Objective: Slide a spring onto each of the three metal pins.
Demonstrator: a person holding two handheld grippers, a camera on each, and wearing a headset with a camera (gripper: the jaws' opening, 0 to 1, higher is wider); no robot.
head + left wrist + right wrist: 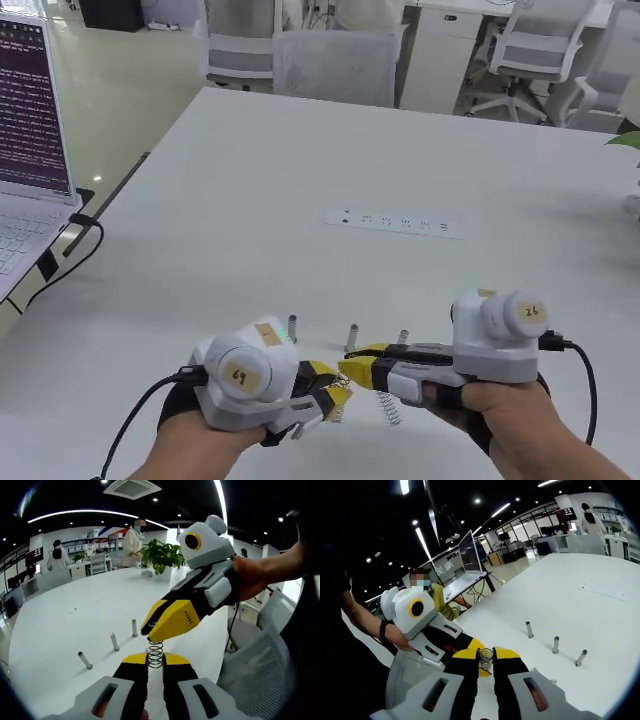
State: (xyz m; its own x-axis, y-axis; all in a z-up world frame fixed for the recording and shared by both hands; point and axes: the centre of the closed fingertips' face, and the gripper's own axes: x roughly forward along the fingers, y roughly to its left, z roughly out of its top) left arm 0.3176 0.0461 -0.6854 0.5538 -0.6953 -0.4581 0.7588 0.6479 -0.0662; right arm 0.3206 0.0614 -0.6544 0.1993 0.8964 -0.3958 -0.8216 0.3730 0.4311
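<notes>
Three short metal pins stand upright in a row on the white table: left pin, middle pin, right pin. All three are bare, also in the left gripper view and the right gripper view. Just in front of them the two grippers meet tip to tip. My left gripper is shut on a small spring. My right gripper pinches the spring from the other end. Another spring lies on the table under the right gripper.
A white power strip lies beyond the pins. An open laptop sits at the far left with a black cable at the table's left edge. Office chairs stand behind the table's far edge.
</notes>
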